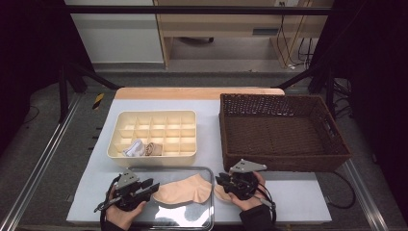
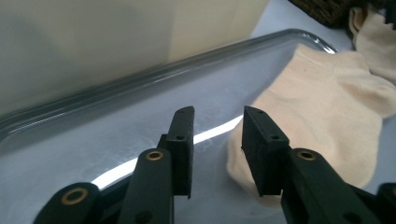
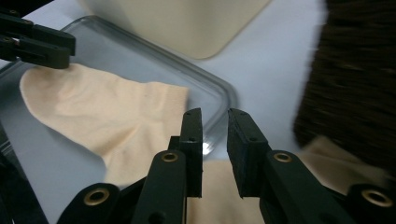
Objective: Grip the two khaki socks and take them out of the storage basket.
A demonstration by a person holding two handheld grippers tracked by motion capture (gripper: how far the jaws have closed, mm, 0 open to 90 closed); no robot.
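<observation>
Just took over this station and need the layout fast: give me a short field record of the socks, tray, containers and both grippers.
work item: peach sock lying flat on the metal tray
second sock: another peach piece beyond the tray's right edge, under the right gripper
left gripper: jaws apart, nothing between them, beside the sock's toe end
right gripper: jaws apart, over the sock's cuff end, no grip visible
divided organiser: two rolled items in its front row
wicker basket: no contents visible

One beige sock (image 1: 185,189) at six o'clock, two rolled socks (image 1: 142,148) at nine, one tray (image 1: 207,221), one organizer (image 1: 187,118), one wicker basket (image 1: 284,103).
</observation>
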